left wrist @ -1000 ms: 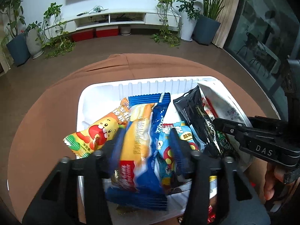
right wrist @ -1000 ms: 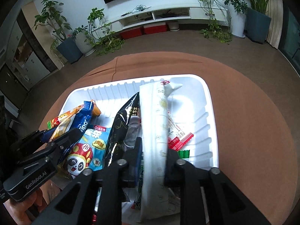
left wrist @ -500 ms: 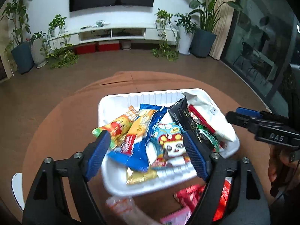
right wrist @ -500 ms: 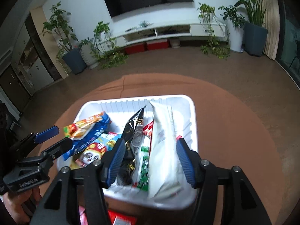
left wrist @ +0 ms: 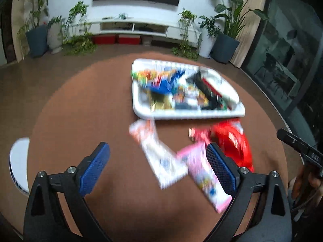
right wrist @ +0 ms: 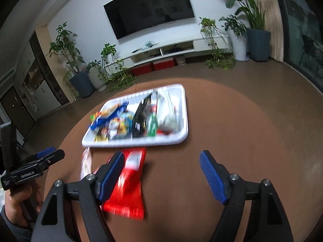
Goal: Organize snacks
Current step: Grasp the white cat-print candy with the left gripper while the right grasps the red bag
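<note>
The snacks [left wrist: 177, 88] lay heaped in a white tray [left wrist: 181, 116] in the upper middle of the left wrist view, on a round brown desk [left wrist: 90, 111]; the same tray [right wrist: 141, 141] sat in the middle of the right wrist view, with bright wrappers, a black packet and a pale bag crowded inside it. The blur made the wrappers hard to read.

Just below the tray's near rim, more packets lay loose on the desk. A white packet [left wrist: 161, 157] stretched slantwise toward the lower middle of the frame, a pink packet [left wrist: 203, 173] lay beside it to the right, and a red bag [left wrist: 236, 143] sat right of those, close to the tray. In the right wrist view the red bag [right wrist: 129, 183] lay in the lower middle, partly behind the tool's left finger.

The left tool [left wrist: 157, 169] hung above the desk at the bottom of its frame, its jaws spreading wide, pressing on nothing, with the white and pink packets showing on the desk below the gap. The right tool [right wrist: 161, 175] hung likewise, jaws opening, only bare desk and the edge of the red bag seen between them. A hand [right wrist: 16, 203] gripped the left tool at the lower left of the right wrist view.
</note>
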`<state>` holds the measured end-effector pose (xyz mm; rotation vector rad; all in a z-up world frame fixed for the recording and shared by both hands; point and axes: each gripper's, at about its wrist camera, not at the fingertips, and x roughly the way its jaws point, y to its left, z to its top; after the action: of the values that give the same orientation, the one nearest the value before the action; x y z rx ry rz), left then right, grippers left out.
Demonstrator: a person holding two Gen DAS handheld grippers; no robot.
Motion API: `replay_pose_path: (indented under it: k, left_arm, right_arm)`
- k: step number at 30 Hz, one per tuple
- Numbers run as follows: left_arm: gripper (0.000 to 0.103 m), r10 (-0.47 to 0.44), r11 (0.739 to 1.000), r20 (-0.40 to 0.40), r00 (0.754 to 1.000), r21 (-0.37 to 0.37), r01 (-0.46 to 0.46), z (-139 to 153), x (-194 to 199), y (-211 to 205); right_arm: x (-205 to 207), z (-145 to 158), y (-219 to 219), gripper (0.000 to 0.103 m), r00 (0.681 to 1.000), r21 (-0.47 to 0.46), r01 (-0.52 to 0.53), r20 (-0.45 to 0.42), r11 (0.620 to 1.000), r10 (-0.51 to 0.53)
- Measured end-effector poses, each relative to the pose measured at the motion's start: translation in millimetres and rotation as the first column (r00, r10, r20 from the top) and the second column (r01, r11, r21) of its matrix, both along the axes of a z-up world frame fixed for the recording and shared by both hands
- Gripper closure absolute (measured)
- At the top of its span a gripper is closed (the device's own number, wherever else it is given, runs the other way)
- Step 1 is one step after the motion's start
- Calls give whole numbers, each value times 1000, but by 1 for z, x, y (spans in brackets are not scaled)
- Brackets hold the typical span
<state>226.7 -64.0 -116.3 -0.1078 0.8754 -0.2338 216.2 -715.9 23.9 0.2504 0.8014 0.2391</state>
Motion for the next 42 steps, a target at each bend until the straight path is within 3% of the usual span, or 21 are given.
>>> replay_pose_path:
  k: [4, 13, 19, 23, 28, 33, 36, 42]
  left_arm:
    - [6, 43, 998, -53, 998, -50, -45, -23, -25, 7]
    - [6, 95, 993, -87, 992, 78, -88, -20, 10, -7]
    - [8, 105, 988, -138, 985, 126, -87, -36, 43, -13]
    - [35, 94, 988, -156, 983, 138, -73, -41, 55, -15]
    - [41, 78, 987, -150, 986, 149, -55, -43, 62, -15]
    - [64, 25, 989, -152, 988, 150, -2, -42, 65, -20]
    - [71, -10, 987, -150, 989, 158, 34, -43, 62, -24]
    - [73, -82, 978, -144, 986, 178, 107, -46, 49, -28]
  right_arm:
    - [-38, -17, 6, 24, 1000, 11, 17, -22, 1000, -17]
    - [-56, -22, 24, 24, 1000, -25, -4, -26, 1000, 4]
    - [-58, -26, 28, 24, 999, -37, -11, -35, 999, 9]
    - [-51, -25, 28, 24, 999, -40, -13, -31, 999, 12]
    - [-44, -24, 35, 24, 999, -46, -32, -34, 998, 30]
    - [-30, -23, 49, 24, 997, -80, -75, -41, 994, 72]
    - [-20, -20, 57, 24, 995, -100, -95, -41, 990, 92]
    - [1, -20, 78, 24, 989, -159, -144, -61, 977, 135]
